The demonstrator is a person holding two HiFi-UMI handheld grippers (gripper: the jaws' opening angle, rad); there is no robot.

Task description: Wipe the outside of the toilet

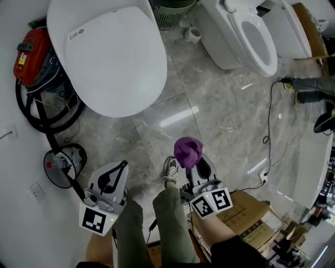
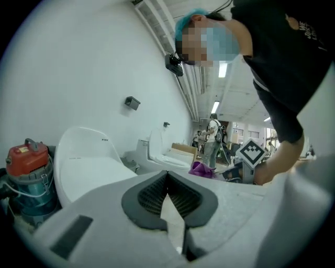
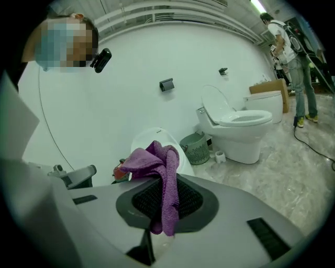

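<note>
The white toilet [image 1: 107, 52] with its lid down stands at the upper left of the head view, and shows in the left gripper view [image 2: 86, 162] and behind the cloth in the right gripper view [image 3: 142, 140]. My right gripper [image 1: 196, 167] [image 3: 165, 183] is shut on a purple cloth [image 1: 188, 151] [image 3: 157, 159], held over the floor well short of the toilet. The cloth drapes over the pads. My left gripper [image 1: 116, 175] [image 2: 167, 175] is shut on nothing, lower left, below the toilet's front.
A red vacuum [image 1: 31, 52] with a black hose [image 1: 47, 118] sits left of the toilet. A second toilet [image 1: 251, 31], a green basket [image 1: 170, 13] and a paper roll [image 1: 193, 34] stand at the top. My own shoe [image 1: 170, 170], a cardboard box [image 1: 246, 209] and a floor cable [image 1: 269, 120] lie nearby.
</note>
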